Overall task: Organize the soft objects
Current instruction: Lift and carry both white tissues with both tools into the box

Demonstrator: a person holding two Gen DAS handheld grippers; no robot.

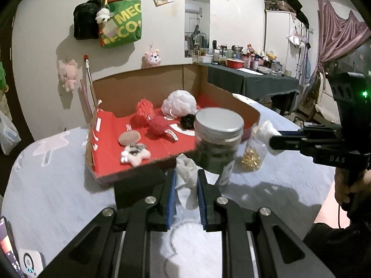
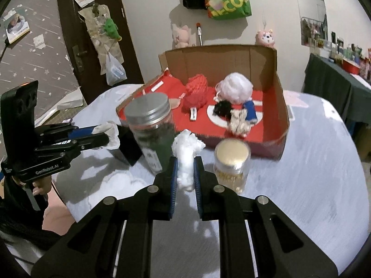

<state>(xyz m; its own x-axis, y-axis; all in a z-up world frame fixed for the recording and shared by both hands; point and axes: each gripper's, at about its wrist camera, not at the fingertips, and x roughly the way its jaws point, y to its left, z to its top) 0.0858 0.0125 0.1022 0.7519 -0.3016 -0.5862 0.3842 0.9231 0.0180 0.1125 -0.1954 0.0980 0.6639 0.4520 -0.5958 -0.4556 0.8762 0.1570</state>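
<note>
L tool (image 1: 186,180) & R tool (image 2: 186,169): both clamped tight, tilted downward, each hand-held above table level.

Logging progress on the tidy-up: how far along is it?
Done: red balls, a white pouf and small plush toys lie in the box. In hand: the left hand-held gripper clamps a tissue, the right hand-held gripper a white wad. Left: dropping both in.
</note>
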